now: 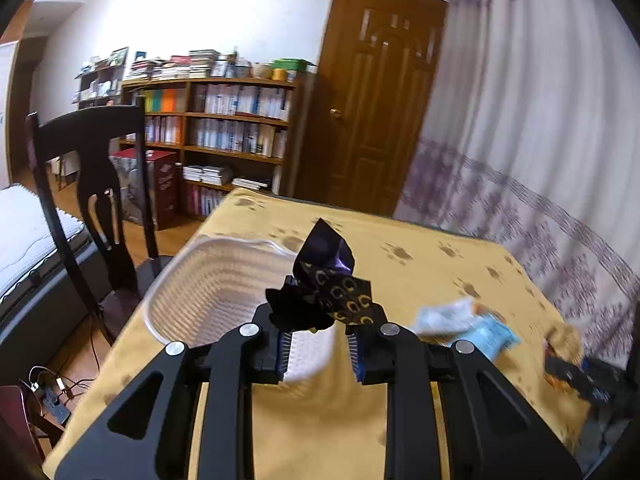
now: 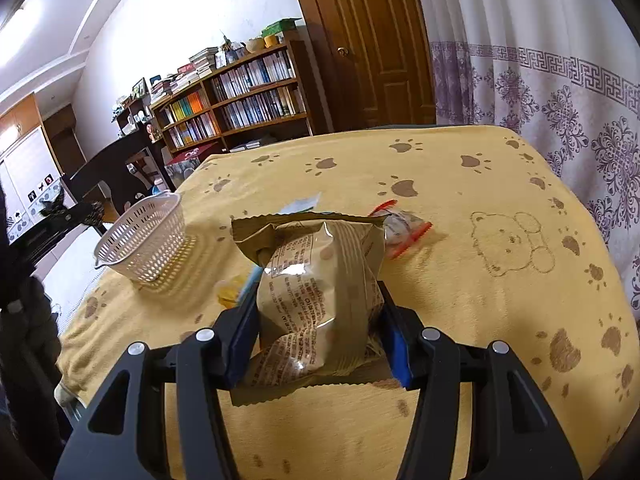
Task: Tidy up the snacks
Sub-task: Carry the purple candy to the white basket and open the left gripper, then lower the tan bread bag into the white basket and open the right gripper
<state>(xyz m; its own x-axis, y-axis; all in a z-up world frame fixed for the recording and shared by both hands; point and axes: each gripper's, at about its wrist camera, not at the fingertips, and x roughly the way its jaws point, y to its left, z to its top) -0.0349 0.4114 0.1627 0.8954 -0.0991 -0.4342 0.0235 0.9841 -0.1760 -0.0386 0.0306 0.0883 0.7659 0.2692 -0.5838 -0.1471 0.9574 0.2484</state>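
- Snacks lie spread over a desk (image 2: 460, 216) covered in a yellow cloth printed with paw marks and a bear outline.
- A dark purple wrapper with gold rings (image 1: 328, 284) sits at the tips of the left gripper (image 1: 320, 320); its jaws stand apart lower down, and the wrapper appears pinched at the very tips, though the blur makes the contact hard to judge.
- That wrapper hangs above the near rim of a white slotted basket (image 1: 208, 280), which stands on the desk at its left edge.
- In the left wrist view a pale blue packet (image 1: 476, 328) lies blurred on the cloth just right of the left gripper.
- The right gripper (image 2: 316, 320) is clenched on a tan snack bag (image 2: 316, 280), its jaws pressing both sides of the bag's middle; the bag's crimped top points away from the camera and its bottom seam lies toward the camera.
- Beyond the tan bag a clear packet with red edges (image 2: 404, 228) rests on the cloth, and a yellow packet (image 2: 230, 292) shows just left of the right jaws.
- The basket stands well left of the tan bag in the right wrist view, and appears empty.
- A dark wooden chair (image 1: 92, 184) stands beside the desk, with a bookshelf (image 1: 224, 128) behind it.
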